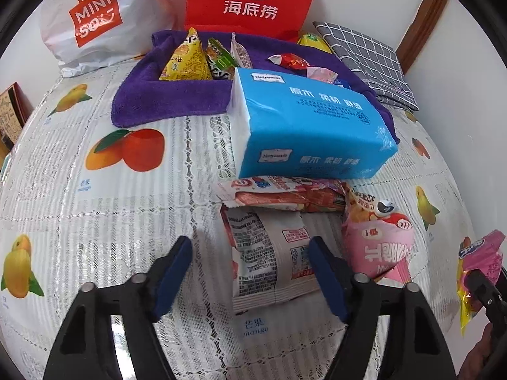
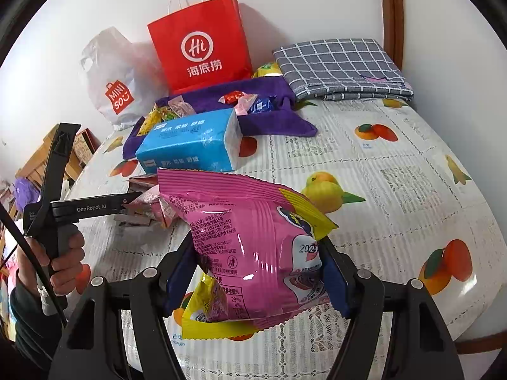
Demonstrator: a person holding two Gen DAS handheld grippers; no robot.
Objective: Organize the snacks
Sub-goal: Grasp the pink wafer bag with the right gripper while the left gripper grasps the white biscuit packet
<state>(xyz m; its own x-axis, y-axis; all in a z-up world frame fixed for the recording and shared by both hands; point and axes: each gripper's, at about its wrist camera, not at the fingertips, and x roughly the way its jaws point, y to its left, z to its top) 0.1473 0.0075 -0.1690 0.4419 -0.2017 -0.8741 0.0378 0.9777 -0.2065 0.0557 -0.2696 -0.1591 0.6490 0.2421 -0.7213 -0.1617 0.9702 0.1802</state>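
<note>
My right gripper is shut on a pink and yellow snack bag and holds it above the table; the bag also shows at the right edge of the left wrist view. My left gripper is open and empty, its fingers either side of a white snack packet lying on the table. A red snack pack and a pink snack packet lie beside it. A purple towel at the back holds several small snacks.
A blue tissue pack lies between the towel and the loose snacks. A red paper bag and a white Miniso bag stand against the wall. A folded grey checked cloth lies back right. The fruit-print tablecloth covers the table.
</note>
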